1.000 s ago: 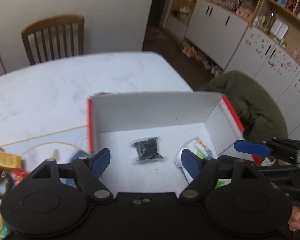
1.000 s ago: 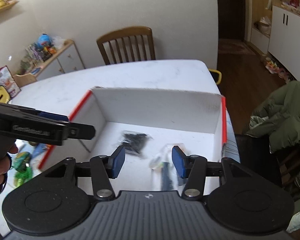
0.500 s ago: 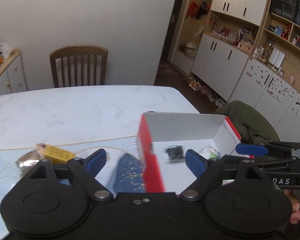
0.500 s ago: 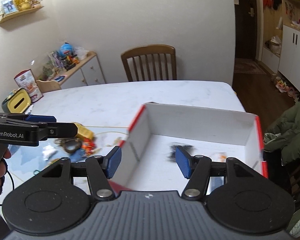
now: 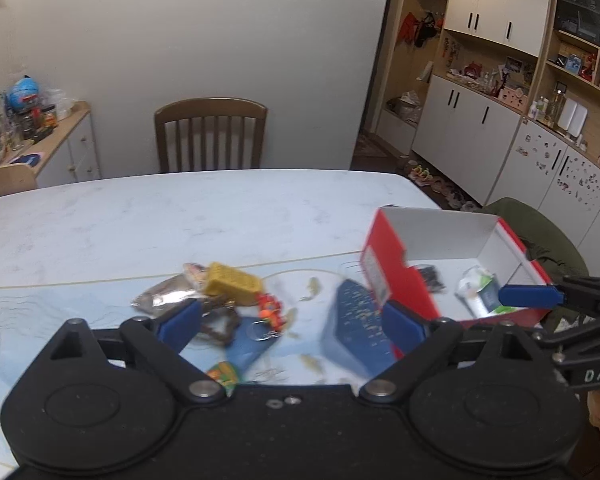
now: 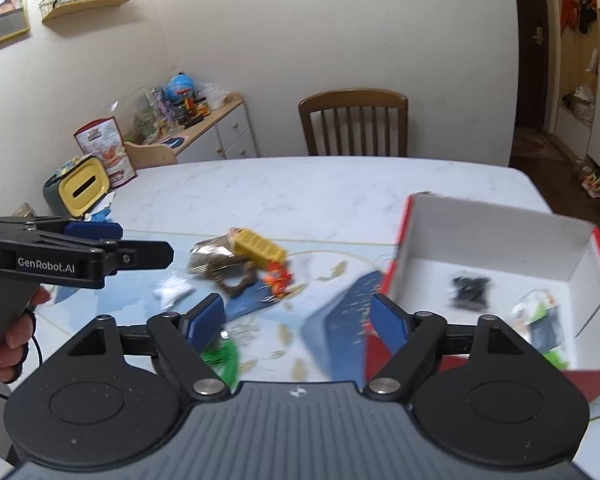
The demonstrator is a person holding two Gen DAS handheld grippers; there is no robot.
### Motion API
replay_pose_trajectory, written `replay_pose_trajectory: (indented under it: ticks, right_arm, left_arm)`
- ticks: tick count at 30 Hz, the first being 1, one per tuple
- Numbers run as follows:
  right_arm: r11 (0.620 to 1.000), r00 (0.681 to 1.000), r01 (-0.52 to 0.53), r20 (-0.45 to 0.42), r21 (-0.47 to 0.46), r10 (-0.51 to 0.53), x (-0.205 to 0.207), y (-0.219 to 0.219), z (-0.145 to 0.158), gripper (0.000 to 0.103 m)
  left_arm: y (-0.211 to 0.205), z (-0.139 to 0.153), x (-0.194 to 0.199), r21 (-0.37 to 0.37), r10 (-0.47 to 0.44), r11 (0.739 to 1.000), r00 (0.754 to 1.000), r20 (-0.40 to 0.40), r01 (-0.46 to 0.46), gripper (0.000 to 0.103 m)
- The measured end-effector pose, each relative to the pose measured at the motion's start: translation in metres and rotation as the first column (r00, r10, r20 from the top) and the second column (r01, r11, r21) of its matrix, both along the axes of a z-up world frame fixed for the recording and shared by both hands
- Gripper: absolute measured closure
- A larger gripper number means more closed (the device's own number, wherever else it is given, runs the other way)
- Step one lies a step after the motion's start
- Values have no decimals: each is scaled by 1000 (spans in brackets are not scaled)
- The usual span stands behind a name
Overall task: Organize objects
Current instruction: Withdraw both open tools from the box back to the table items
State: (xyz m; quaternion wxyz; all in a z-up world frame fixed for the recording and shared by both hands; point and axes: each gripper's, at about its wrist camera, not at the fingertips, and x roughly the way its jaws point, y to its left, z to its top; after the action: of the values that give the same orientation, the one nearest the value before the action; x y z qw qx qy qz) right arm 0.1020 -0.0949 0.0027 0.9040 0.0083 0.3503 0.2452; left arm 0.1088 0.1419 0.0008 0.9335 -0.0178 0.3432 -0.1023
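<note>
Two packets lie in the red-and-white cardboard box (image 6: 496, 240); the yellow block (image 6: 260, 246) and toys wait on the tabletop (image 6: 320, 188); left tongs (image 5: 292, 320) and right tongs (image 6: 298, 316) gape empty.

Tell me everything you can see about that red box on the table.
The red box is an open, lidless carton that looks like cardboard, red outside and white inside. It sits upright at the right end of the white table, partly on a blue patterned mat. Inside lie a small black packet and a white-and-green packet. Neither gripper touches it.
</note>
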Motion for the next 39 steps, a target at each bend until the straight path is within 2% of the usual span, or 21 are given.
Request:
replay_pose_trajectory:
  ticks: [9,15,21,26,34,39]
  right_arm:
    - [999,1000,-22,-11,-37,21,-15,50,-13,20]
    - [997,999,-37,-22,-61,36,-11,76,-22,20]
    - [994,998,-64,-36,-89,61,-2,102,-35,20]
    - [990,995,-92,-51,-108,87,7,122,-47,20]
    - [973,985,-157,-102,-168,141,22,157,-74,20]
    - [956,977,-195,-131,-218,169,29,177,-96,20]
  left_arm:
    - [52,-12,-9,14,27,1000,1000,9,-27,1]
    - [84,-25,-3,-26,60,998,998,-2,-60,0]
    - [107,-52,11,-21,94,995,994,-55,-95,0]
    - [115,-75,26,-14,111,993,985,-130,-114,0]
    - [131,-104,49,-20,147,988,972,-182,-153,0]
    - [131,-122,60,11,144,989,972,-187,-144,1]
